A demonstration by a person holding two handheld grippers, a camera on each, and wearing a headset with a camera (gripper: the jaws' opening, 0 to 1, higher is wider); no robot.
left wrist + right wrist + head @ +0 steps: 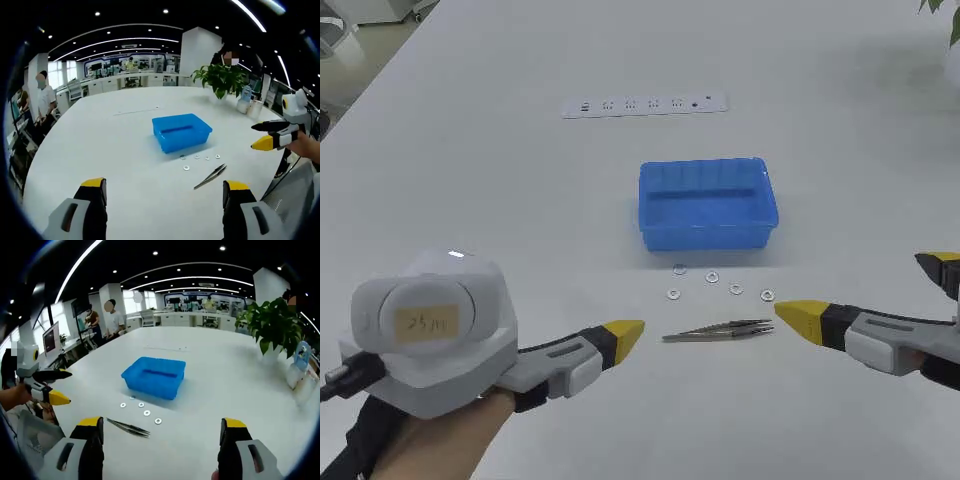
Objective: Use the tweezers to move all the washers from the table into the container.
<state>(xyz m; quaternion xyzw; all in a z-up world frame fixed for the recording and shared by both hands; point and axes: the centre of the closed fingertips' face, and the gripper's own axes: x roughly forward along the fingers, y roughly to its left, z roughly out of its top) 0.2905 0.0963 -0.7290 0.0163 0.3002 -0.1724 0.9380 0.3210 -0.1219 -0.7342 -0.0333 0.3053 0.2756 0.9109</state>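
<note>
Your table [470, 200] is plain white. On it, the container [708, 205] is bright blue, with faint vertical ribbing along its inner wall. The washers [712, 277] are pale silver rings, and the tweezers [718, 330] are dull metallic grey. The power strip [644, 104] is white, marked with a row of dark sockets. Your left gripper [164, 184] and right gripper [160, 422] match: yellow jaw tips, a black band behind them, light grey bodies. The plant [222, 77] has green leaves.

Right hand-held gripper [849, 285]: body was cut off at the view's edge. Plant [955, 28]: mostly cropped. Power strip [645, 104]: markings blurred.
</note>
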